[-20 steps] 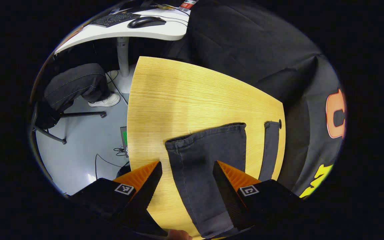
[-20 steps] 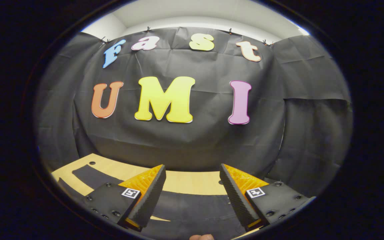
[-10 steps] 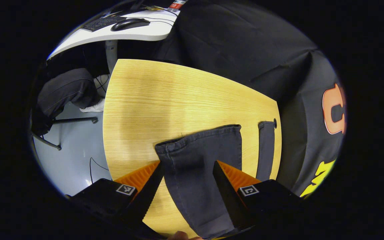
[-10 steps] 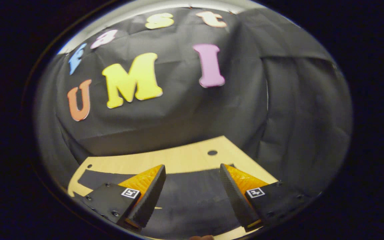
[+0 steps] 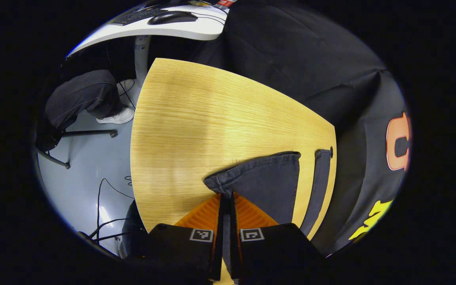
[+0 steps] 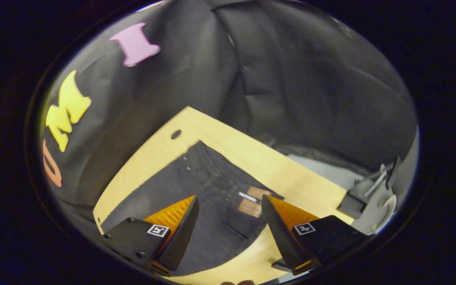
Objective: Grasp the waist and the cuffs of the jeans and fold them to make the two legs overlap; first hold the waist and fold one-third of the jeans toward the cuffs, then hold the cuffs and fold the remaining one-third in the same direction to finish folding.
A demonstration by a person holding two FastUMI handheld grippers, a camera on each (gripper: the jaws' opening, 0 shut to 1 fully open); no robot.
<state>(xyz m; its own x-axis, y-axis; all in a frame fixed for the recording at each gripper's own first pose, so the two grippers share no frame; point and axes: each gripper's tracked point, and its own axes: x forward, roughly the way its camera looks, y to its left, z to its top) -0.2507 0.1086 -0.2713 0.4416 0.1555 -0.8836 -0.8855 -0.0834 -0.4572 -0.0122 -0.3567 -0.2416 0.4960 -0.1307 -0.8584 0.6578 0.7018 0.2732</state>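
Left gripper (image 5: 227, 198) has its jaws pressed tight together, pinching the near corner of a cuff (image 5: 263, 180) of the dark jeans, and the fabric lifts into a peak right at the fingertips. That trouser leg spreads ahead and to the right of the jaws across the wooden worktop (image 5: 196, 118); the second cuff (image 5: 320, 174) lies as a narrow strip further right, beside a small hole at the worktop's edge. Ahead and left of the jaws, beyond the worktop's edge, a seated person's leg (image 5: 81, 95) and white shoe (image 5: 115, 117) rest on the grey floor (image 5: 85, 174), and a white desk with a keyboard and a computer mouse (image 5: 170, 17) sits at the far end.

Over to the right gripper (image 6: 230, 221): jaws spread wide, holding nothing, hovering above the waist (image 6: 228, 186) of the jeans. Between the fingers sits the waistband with its brown leather patch (image 6: 251, 200) and a back pocket. The jeans run away ahead and left of the jaws; the wooden worktop (image 6: 287, 174) shows ahead and right of them
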